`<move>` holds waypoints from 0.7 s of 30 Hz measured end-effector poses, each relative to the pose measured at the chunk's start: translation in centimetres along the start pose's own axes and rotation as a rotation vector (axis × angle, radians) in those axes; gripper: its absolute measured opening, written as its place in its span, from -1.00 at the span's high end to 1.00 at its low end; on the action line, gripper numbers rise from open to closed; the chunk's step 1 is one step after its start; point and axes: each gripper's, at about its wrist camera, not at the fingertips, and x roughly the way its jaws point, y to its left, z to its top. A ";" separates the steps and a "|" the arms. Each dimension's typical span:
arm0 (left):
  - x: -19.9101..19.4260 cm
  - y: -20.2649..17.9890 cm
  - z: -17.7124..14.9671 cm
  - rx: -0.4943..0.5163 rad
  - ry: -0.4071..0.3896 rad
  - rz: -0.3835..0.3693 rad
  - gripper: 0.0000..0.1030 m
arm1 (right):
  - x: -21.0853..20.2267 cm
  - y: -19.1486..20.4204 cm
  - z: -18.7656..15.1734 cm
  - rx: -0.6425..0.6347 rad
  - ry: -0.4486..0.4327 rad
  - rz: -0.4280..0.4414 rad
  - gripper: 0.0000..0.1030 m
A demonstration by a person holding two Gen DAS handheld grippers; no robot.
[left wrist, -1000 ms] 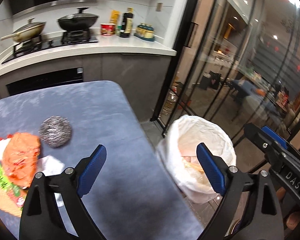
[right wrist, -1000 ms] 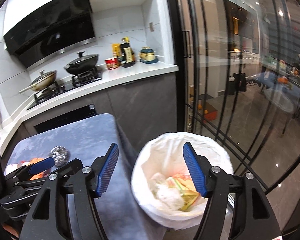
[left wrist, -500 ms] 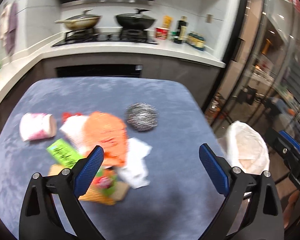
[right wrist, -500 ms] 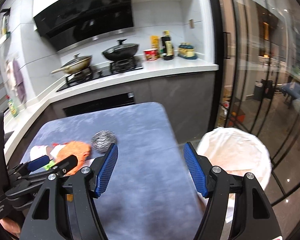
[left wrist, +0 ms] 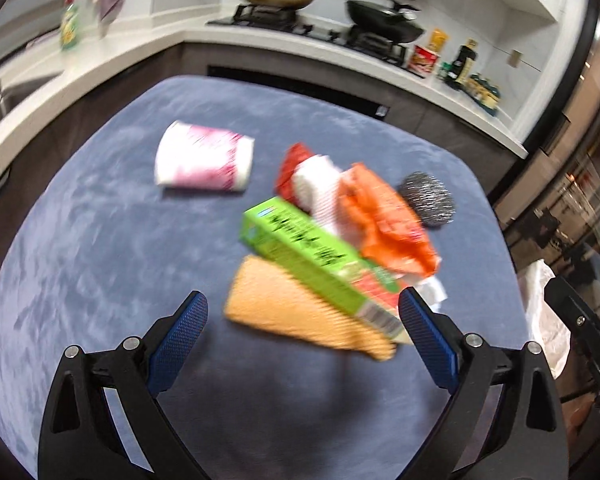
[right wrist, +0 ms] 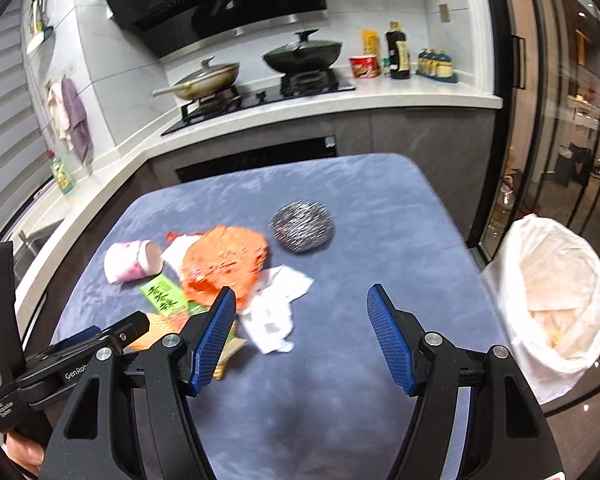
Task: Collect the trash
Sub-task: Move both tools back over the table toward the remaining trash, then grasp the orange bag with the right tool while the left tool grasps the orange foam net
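Lying just ahead of the left gripper (left wrist: 302, 330), jaws spread and empty: green box (left wrist: 312, 256) atop orange cone (left wrist: 300, 312).

Both the left gripper (left wrist: 302, 334) and the right gripper (right wrist: 302, 334) share one build: black angular frames, silver round screws at the joints, and blue cross-hatched pads (right wrist: 214, 336). White lettering marks the left one's side.

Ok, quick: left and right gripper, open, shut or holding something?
Left gripper: open, holding nothing.
Right gripper: open, holding nothing.
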 end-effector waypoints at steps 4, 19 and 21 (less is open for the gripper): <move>0.8 1.6 -0.2 -0.058 0.029 -0.008 -0.78 | 2.0 2.3 -0.4 -0.035 0.034 0.023 -0.28; 3.8 4.6 -0.7 -0.183 0.103 -0.089 -0.78 | 9.4 6.8 -0.4 -0.101 0.116 0.065 -0.30; 4.3 4.7 -0.7 -0.189 0.112 -0.101 -0.78 | 10.2 7.0 -0.2 -0.106 0.118 0.059 -0.36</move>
